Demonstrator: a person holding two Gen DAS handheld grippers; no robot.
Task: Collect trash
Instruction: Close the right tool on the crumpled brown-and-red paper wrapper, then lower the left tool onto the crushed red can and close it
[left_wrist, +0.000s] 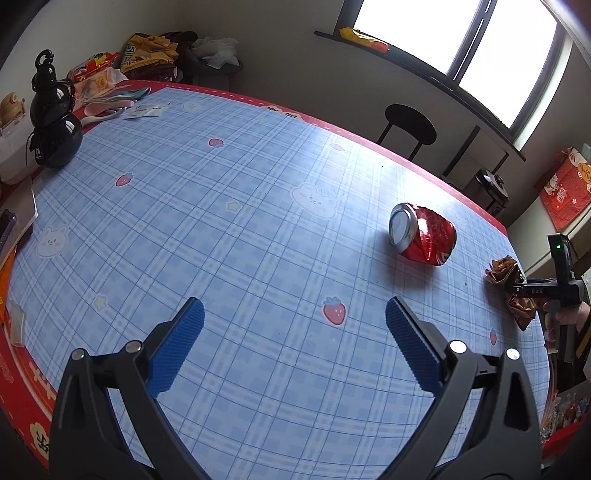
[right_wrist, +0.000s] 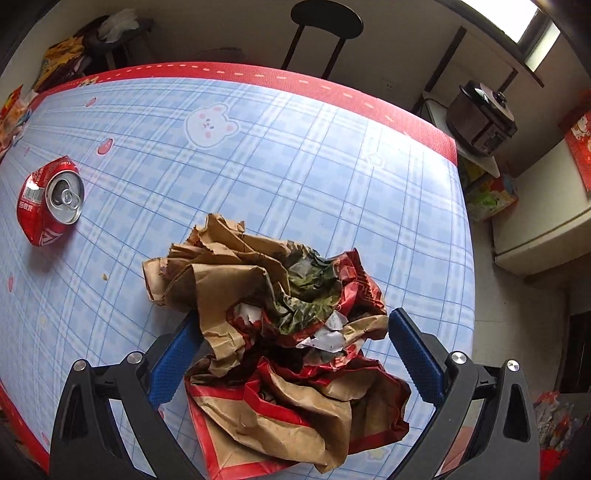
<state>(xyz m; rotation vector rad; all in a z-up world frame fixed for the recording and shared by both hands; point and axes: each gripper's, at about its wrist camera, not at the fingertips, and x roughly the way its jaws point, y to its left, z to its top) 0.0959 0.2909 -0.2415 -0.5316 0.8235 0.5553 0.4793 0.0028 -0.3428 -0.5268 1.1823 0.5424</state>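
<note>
Step in hand, as I judge it: first pickup of the trash, the right side about to take the paper.

Right hand-held gripper (right_wrist: 291, 345): jaws spread wide, straddling the crumpled brown-and-red paper wrapper (right_wrist: 280, 332), which lies on the blue plaid tabletop (right_wrist: 295, 155) near its front right. Left blue pad (right_wrist: 173, 365) seems to touch or sit just behind the paper's edge; right pad stands just clear of it. Nothing clamped yet (paper looks loose and springy, likely to shift under a shallow bite). Next move calls for closing squarely across the bulk of the wad, then lifting.

Left hand-held gripper (left_wrist: 293, 321): released, jaws wide apart, holding nothing, hovering over bare tabletop above a strawberry print.

Farther out: crushed red soda can (left_wrist: 423, 234) on its side, well apart from the left jaws, untouched; 2 pieces of trash in all visible. Where the trash goes I cannot tell; no bin shows.

Far left edge: black bottle (left_wrist: 53, 122) and assorted clutter.
</note>
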